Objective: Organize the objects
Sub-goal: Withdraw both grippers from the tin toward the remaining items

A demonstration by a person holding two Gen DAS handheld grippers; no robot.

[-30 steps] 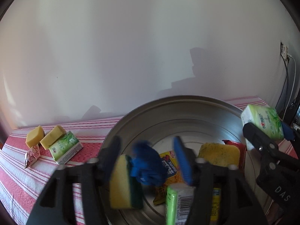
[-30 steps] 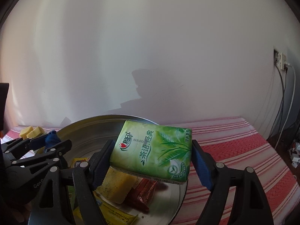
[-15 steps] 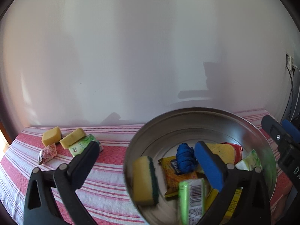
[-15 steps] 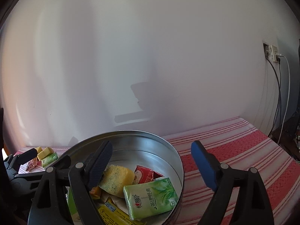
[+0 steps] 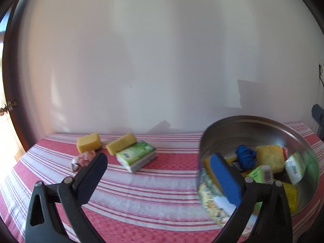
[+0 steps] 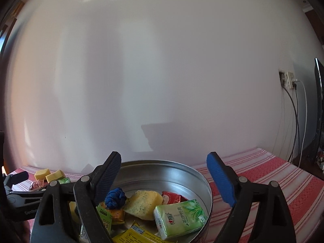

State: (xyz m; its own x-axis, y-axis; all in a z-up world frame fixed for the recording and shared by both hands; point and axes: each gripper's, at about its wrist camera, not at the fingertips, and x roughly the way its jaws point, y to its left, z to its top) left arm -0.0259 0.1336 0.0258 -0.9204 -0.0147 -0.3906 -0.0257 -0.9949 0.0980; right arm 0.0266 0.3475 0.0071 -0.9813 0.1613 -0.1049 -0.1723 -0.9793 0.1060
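Cloth: red-and-white striped tablecloth (image 5: 154, 184), two yellow sponge blocks (image 5: 89, 142), a green tissue pack (image 5: 137, 158) and a small wrapped sweet (image 5: 83, 159) clustered together.
Tin: round silver metal tin (image 6: 162, 168) holds another green tissue pack (image 6: 180, 215), blue knotted cloth (image 6: 115, 197), speckled yellow sponge (image 6: 142, 203).
Left gripper (image 5: 160, 179): spread wide, empty, its right finger in front of the tin.
Right gripper (image 6: 168, 180): spread wide, empty, above the tin.

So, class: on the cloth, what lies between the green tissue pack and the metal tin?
Only bare striped cloth between tissue pack and tin, per the left wrist view.
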